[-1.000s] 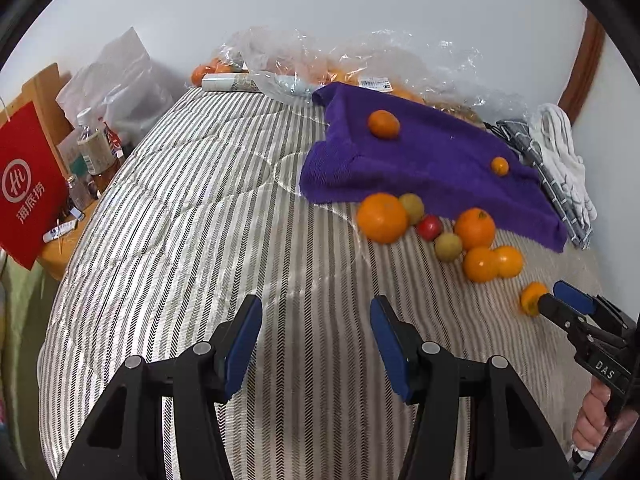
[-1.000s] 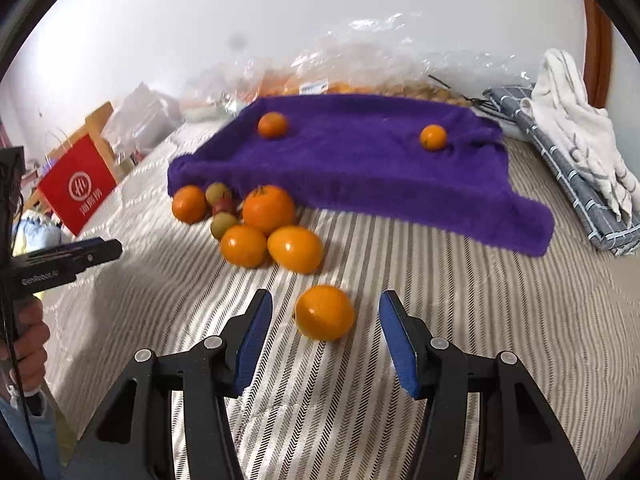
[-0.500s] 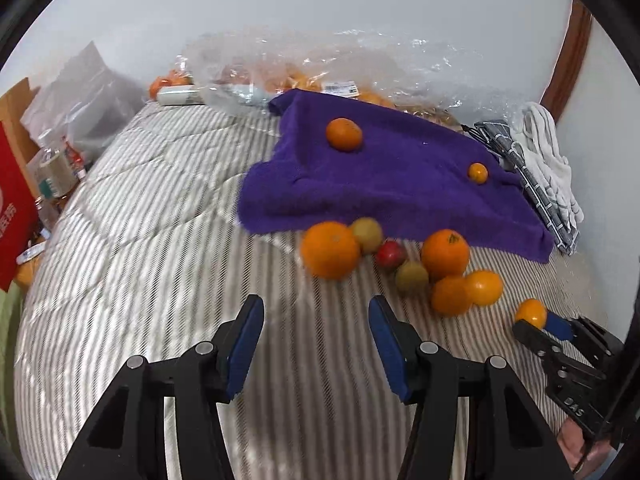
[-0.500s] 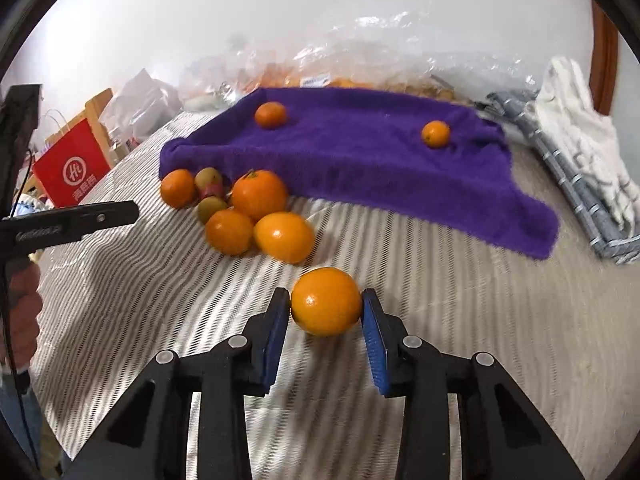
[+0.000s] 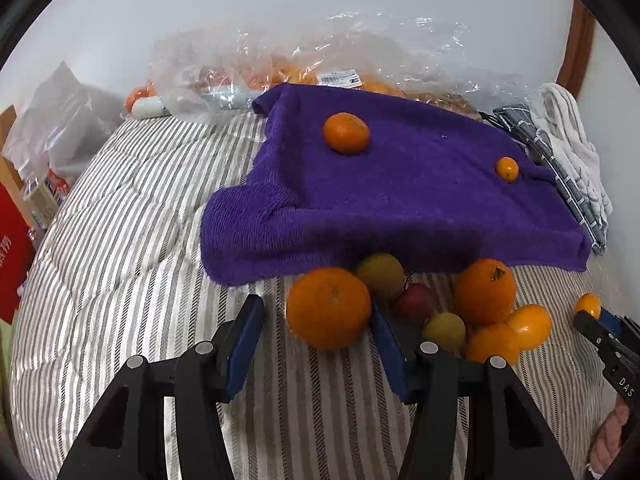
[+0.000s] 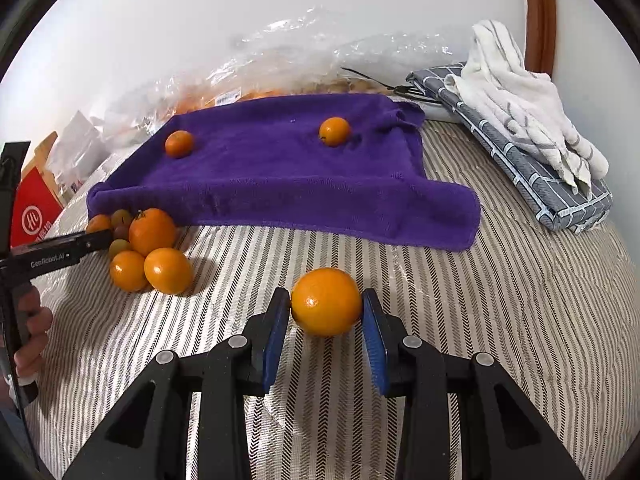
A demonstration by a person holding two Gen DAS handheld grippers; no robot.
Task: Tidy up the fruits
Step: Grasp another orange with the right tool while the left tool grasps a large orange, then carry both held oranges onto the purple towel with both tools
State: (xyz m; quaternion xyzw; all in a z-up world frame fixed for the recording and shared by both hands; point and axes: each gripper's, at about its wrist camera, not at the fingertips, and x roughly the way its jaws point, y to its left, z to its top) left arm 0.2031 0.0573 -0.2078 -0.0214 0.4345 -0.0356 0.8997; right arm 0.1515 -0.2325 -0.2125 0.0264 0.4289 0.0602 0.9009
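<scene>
A purple towel (image 5: 400,200) lies on the striped bed with a mandarin (image 5: 346,133) and a small orange fruit (image 5: 507,168) on it. A pile of oranges and small fruits sits at its near edge. My left gripper (image 5: 316,336) is open around a big orange (image 5: 329,307) of that pile; its right pad touches the fruit. My right gripper (image 6: 326,320) is shut on an orange (image 6: 326,301), held just above the bed. The right wrist view shows the towel (image 6: 280,176) and the pile (image 6: 152,248) to the left.
Clear plastic bags with more fruit (image 5: 320,68) lie at the wall behind the towel. Folded grey and white cloths (image 6: 520,120) are at the right. A red paper bag (image 6: 34,212) and clutter stand off the bed's left side.
My left gripper moved forward to the pile and now straddles the big orange. My right gripper closed on the lone orange and has lifted it slightly.
</scene>
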